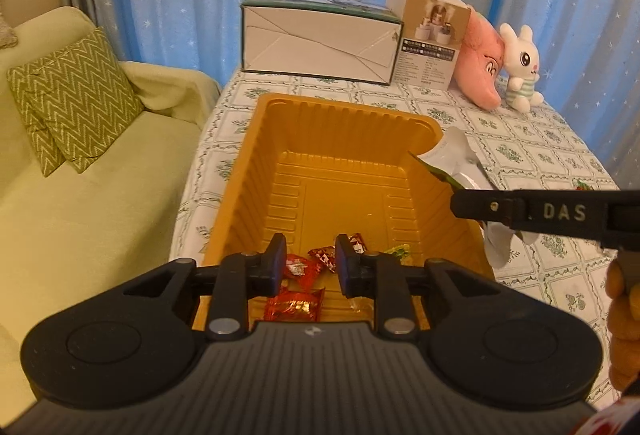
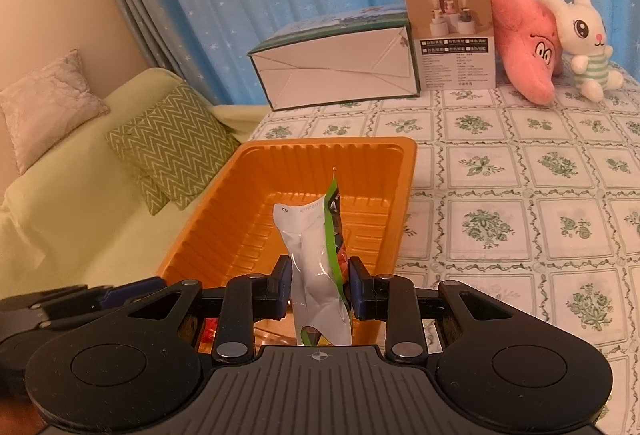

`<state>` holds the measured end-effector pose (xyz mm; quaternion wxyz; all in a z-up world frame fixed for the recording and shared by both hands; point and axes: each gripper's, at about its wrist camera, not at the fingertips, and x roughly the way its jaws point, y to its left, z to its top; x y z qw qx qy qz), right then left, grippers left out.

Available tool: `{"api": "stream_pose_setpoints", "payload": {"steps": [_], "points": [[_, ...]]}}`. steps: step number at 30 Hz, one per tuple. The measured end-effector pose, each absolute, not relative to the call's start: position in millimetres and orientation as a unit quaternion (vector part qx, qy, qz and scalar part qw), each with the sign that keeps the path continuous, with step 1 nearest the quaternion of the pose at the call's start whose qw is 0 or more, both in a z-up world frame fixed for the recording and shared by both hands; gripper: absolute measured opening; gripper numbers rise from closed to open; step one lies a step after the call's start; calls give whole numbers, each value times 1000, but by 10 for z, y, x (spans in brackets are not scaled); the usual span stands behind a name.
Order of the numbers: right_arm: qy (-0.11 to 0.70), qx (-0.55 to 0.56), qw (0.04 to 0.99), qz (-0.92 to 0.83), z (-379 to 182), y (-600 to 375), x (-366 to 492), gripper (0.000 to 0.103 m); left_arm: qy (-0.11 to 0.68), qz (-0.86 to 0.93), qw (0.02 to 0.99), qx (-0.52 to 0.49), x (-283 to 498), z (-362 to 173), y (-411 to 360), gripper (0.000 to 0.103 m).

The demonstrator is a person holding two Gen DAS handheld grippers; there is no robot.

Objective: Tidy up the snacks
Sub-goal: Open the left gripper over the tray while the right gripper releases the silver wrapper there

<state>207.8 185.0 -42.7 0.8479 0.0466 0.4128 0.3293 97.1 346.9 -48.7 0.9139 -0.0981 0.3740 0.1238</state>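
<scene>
My left tongs (image 1: 310, 265) gape empty over the candies (image 1: 298, 301) at lower centre of the tray (image 2: 280, 151), while my right tongs (image 2: 318, 287) pinch the pouch (image 2: 316, 259), which I should lower well inside before letting go.

Candies (image 1: 298, 291) in tray (image 1: 344, 115), boxes (image 1: 320, 39) behind.

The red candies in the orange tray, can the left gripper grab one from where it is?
Probably yes. The left gripper hangs right above the red candies at the near end of the orange tray, jaws apart with nothing between them. Nothing covers the candies; the right gripper holds its snack packet off to the side.
</scene>
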Motion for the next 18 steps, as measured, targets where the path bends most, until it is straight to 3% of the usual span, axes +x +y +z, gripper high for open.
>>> {"api": "stream_pose_setpoints", "payload": {"steps": [10,12,14,18], "points": [[414,76,837,349,-418,1965,2098,30,367,130,915,-109,814,-429,3478,23],[426,92,828,354,-450,1957,2125,33,367,132,914,-111,796,-434,3481,23],[427,97,828,351,-452,1920,2121,48,368,135,913,-115,775,-442,3477,23],[420,89,832,351,-420,1777,2041,49,367,140,912,-120,719,-445,3444,23]]}}
